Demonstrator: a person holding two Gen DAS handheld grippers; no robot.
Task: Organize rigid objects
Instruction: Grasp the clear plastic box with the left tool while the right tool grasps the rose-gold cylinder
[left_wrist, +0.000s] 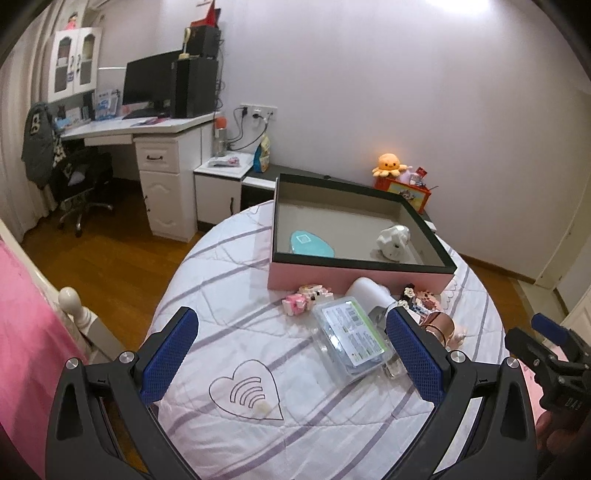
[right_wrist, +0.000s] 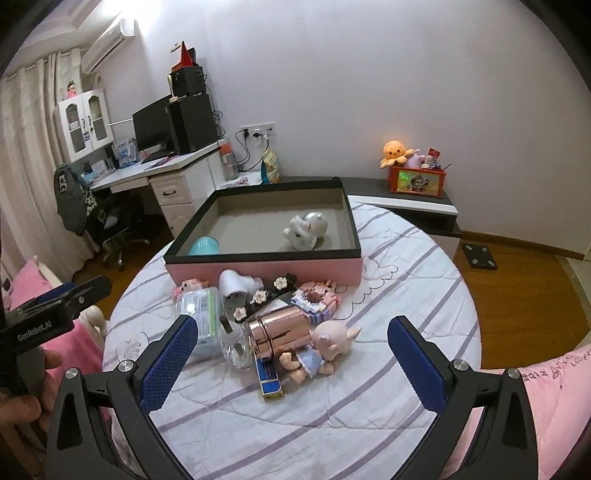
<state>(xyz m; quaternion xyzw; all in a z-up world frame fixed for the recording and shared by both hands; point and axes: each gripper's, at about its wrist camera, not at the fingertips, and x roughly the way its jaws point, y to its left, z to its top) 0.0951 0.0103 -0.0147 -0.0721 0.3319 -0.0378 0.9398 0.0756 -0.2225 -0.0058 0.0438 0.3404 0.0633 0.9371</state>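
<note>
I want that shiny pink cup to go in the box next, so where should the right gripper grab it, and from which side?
Grip the pink cup across its round body, probably coming from above with the right gripper. It lies on its side, the pig doll on one side and the glass bottle on the other, so a sideways approach looks crowded. Jaws open wide should span it.

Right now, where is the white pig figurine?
The white pig figurine lies inside the pink box, toward its far right part in the right wrist view, apart from the teal oval item at the near left.
</note>
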